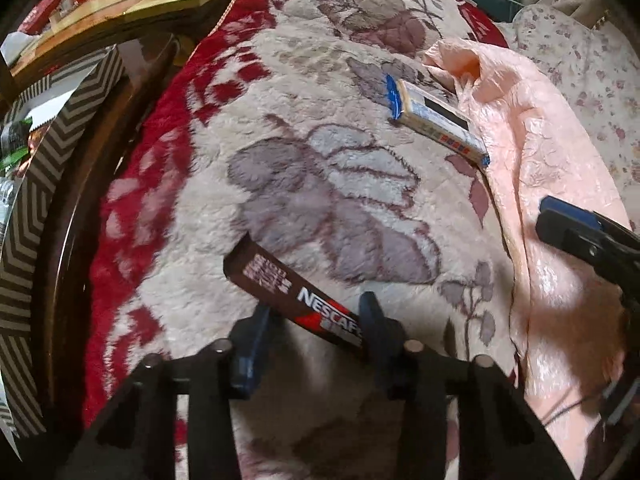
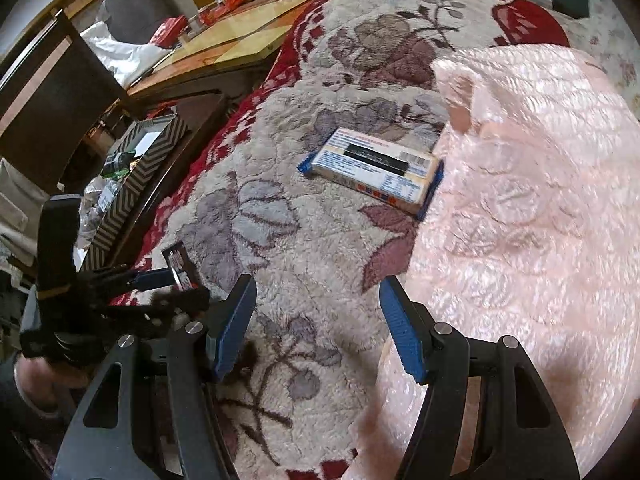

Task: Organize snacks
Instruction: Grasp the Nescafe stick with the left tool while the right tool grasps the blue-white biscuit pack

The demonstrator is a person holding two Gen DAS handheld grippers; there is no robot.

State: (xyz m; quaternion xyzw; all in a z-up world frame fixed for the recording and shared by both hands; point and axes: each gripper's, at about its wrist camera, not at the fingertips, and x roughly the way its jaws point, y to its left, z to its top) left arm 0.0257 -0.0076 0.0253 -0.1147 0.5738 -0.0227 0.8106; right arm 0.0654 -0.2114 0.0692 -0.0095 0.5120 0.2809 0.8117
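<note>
**Colours and patterns on the bed**

The blanket was cream with mauve-grey flowers and a red border. A pink cloth shone beside it. The dark brown sachet bore white lettering and red. The snack packet was cream with blue ends. The box wore brown-and-white chevrons.

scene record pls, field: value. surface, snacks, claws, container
surface: floral plush blanket, pink cloth over its right part
snack 1: brown Nescafe stick, between the left claw pads, pads touching it
snack 2: blue-edged snack pack, flat on blanket, at pink cloth's edge
right claw: open, nothing in it, above blanket
container: chevron-pattern box, left of blanket, packets inside
</note>
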